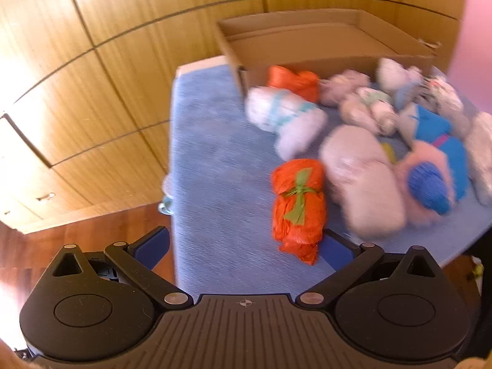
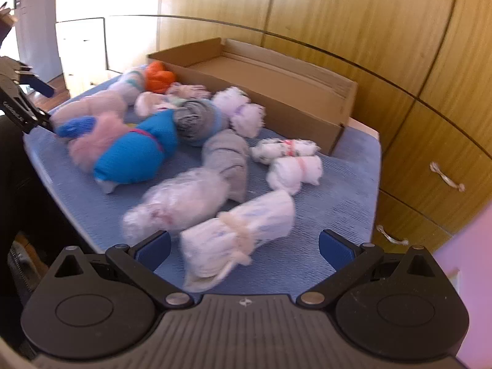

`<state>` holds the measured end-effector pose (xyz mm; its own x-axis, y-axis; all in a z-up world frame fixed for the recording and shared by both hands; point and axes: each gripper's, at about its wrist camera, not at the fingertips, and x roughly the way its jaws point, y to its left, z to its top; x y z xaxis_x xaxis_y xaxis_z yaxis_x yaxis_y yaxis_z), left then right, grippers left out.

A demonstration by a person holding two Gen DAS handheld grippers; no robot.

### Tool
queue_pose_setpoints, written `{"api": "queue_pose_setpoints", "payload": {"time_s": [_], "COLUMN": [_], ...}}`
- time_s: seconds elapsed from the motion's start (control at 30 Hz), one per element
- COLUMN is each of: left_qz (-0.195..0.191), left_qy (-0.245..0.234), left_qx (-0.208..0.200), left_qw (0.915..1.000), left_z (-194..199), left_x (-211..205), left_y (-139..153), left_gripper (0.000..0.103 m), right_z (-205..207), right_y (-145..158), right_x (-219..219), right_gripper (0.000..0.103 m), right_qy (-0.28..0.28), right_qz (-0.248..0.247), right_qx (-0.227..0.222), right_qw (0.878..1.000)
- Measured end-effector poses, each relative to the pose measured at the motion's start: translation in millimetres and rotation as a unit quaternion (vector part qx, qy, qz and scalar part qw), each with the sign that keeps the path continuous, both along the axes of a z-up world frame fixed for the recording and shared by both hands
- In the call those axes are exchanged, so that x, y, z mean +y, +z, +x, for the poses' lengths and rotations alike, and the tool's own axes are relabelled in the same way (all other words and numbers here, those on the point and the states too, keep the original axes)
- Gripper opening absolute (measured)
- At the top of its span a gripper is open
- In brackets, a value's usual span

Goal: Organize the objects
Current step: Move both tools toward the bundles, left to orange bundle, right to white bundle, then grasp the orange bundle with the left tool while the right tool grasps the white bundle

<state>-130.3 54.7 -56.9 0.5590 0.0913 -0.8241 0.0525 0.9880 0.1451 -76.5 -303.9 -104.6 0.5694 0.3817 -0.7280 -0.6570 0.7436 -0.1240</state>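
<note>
Presently, both tools stand with jaws spread wide and nothing between them. In the left wrist view, the left gripper (image 1: 246,246) sits at lower centre, and the orange bundle (image 1: 297,207) with a green tie lies just ahead of its right finger, on the blue cloth (image 1: 215,160). Right of it lie a pale pink bundle (image 1: 364,181) and a blue-and-pink bundle (image 1: 430,178); the empty cardboard box (image 1: 323,46) occupies the upper centre-right. In the right wrist view, the right gripper (image 2: 244,247) frames a white bundle (image 2: 238,236) bound at mid-length with a cream tie. The bundles appear to be rolled fabric: judged light, soft and compressible, not fragile. Grip across the tied waist, where the roll is likely firmest.
</note>
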Motion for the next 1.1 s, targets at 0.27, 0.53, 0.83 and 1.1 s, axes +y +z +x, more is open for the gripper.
{"api": "queue_pose_setpoints", "payload": {"time_s": [0.27, 0.53, 0.83, 1.1], "left_qz": [0.012, -0.021, -0.080, -0.086], "left_qy": [-0.001, -0.042, -0.051, -0.040], "left_qx": [-0.021, -0.034, -0.014, -0.014], "left_qw": [0.9997, 0.9983, 0.9953, 0.9954], "left_z": [12.9, 23.2, 29.3, 24.9], "left_x": [-1.9, -4.7, -3.4, 3.6], "left_y": [-1.5, 2.3, -4.6, 1.6], "left_gripper": [0.103, 0.090, 0.042, 0.035], "right_z": [9.3, 12.9, 12.6, 8.2], "right_y": [-0.7, 2.3, -3.7, 3.8], "right_x": [1.0, -8.3, -12.2, -18.3], "right_gripper": [0.095, 0.065, 0.050, 0.041], "right_qy": [-0.021, -0.052, -0.070, -0.075], "right_qz": [0.021, 0.066, 0.096, 0.107], "right_qx": [0.016, 0.046, 0.068, 0.053], "right_qw": [0.999, 0.995, 0.991, 0.990]}}
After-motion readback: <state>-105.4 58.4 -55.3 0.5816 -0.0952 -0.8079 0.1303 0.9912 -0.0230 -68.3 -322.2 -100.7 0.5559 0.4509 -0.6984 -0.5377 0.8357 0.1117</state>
